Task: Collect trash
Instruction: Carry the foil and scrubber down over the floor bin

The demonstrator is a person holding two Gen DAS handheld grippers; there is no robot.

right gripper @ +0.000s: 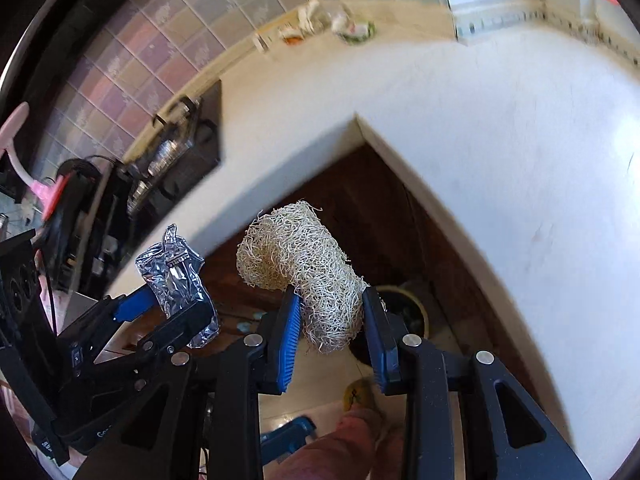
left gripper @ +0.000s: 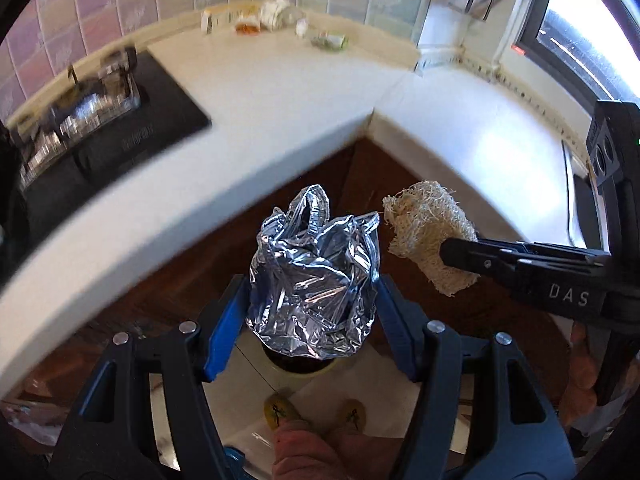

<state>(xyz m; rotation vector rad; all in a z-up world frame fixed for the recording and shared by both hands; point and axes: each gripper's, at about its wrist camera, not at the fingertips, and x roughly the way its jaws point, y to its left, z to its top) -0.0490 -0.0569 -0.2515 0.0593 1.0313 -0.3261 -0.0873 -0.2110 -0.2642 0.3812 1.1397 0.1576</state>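
Starting at the left of the left wrist view, a black gas hob (left gripper: 120, 136) with a metal pan support sits set into the pale L-shaped countertop (left gripper: 280, 92), below a tiled wall. Farther back along that counter, a small scatter of trash (left gripper: 272, 20) (boxes, crumpled wrappers and a greenish packet) lies near the wall. In the middle of the frame the left gripper (left gripper: 314, 300) has its blue-padded jaws closed on a crumpled foil container (left gripper: 316, 280), held out in front of the counter's inner corner and over the dark wooden cabinet fronts. Directly beneath the foil, the rim of a yellowish bin (left gripper: 316, 368) with a dark inside shows on the light floor, and below it the person's yellow slippers (left gripper: 280, 408) and pink trouser legs. Just to the right of the foil, not touching it, the right gripper (right gripper: 332, 312) clamps a beige fibrous loofah scrubber (left gripper: 428, 236) by its lower end, the free end sticking up and curling left. In the right wrist view the loofah is pinched between the two blue pads, and the bin's rim appears just right of it, behind the right-hand pad. At far right the counter runs on toward a bright window (left gripper: 580, 32).
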